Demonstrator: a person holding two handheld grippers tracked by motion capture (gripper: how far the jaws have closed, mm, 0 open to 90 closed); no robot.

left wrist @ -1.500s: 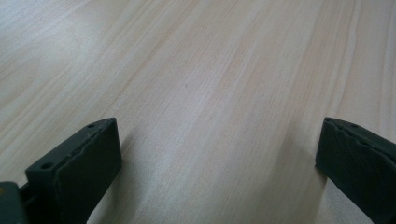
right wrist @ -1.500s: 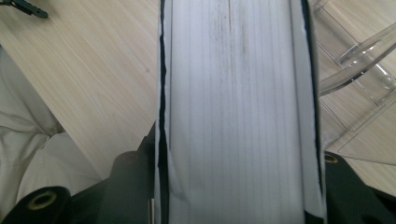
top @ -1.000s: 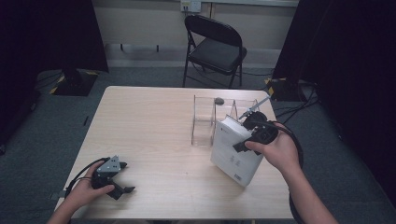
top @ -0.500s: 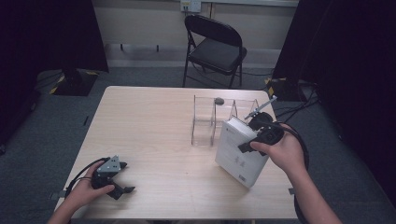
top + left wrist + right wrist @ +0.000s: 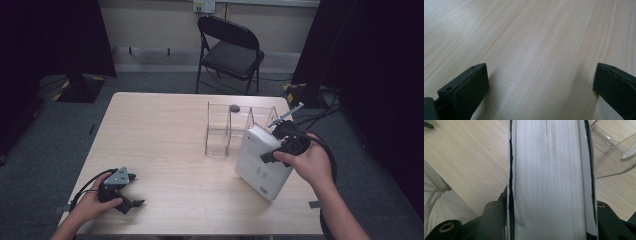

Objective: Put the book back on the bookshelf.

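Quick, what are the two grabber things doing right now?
Left gripper: open, nothing between its jaws, low over the table.
Right gripper: shut on the white book, lifted at a tilt beside the clear rack.

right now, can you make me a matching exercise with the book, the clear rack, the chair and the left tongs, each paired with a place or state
Things:
1. white book
2. clear rack
3. folding chair
4. left tongs

Places or states:
A. on the floor beyond the table
B. open, nothing between them, low over the near left corner
C. clamped in the right tongs
D. standing on the table, beside the book

Pairs: 1-C, 2-D, 3-A, 4-B
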